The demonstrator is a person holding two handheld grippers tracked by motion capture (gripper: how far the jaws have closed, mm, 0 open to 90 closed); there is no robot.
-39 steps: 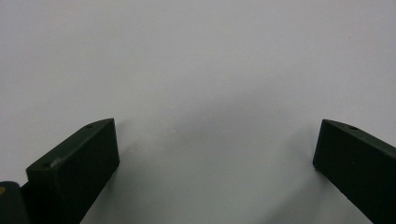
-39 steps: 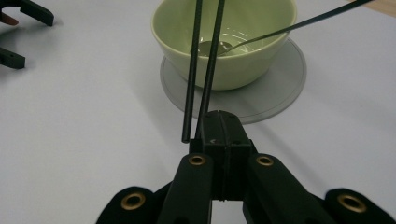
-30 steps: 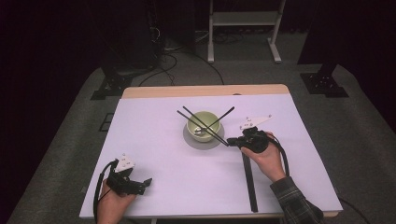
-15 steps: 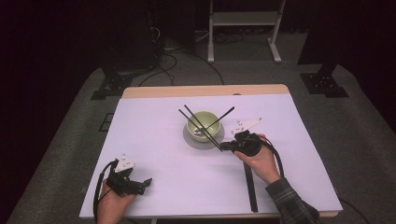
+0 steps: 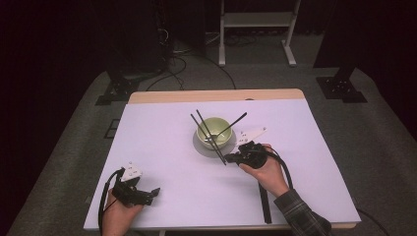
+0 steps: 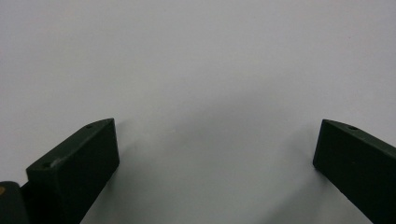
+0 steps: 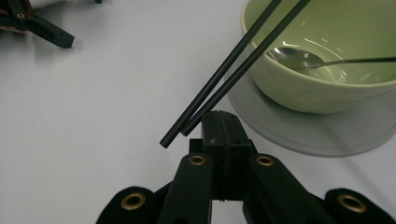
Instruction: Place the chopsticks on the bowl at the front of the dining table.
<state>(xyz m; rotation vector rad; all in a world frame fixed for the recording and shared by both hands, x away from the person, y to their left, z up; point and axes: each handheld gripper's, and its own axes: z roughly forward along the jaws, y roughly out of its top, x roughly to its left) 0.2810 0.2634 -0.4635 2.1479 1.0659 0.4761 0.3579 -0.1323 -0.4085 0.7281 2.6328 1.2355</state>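
Two black chopsticks (image 7: 229, 74) laid across the green bowl (image 7: 327, 88), far ends poking past its far-left rim, near ends hanging over the white table (image 5: 162, 142) just in front of the right gripper (image 5: 235, 158). That gripper's jaws pressed tight together, tips touching or almost touching the chopstick ends; hard to tell from the right gripper view whether anything is actually nipped, probably nothing. A spoon (image 7: 299, 58) resting inside the bowl, handle leaning out to the far right. Bowl seated on a grey plate (image 5: 200, 146) near the table's middle.

Step in hand, by the look of it: nudging or lining up the chopstick ends with closed jaws. Next move likely calls for a gentle push or for spreading the jaws to pinch a stick, kept low and slow so the pair does not roll off the rim.

Left gripper (image 5: 145, 193) parked at the near left corner, jaws spread wide over bare table, well apart from everything.

Plenty of open room left of the bowl; near edge close behind both hands, a black strap (image 5: 264, 206) lying near the right forearm.
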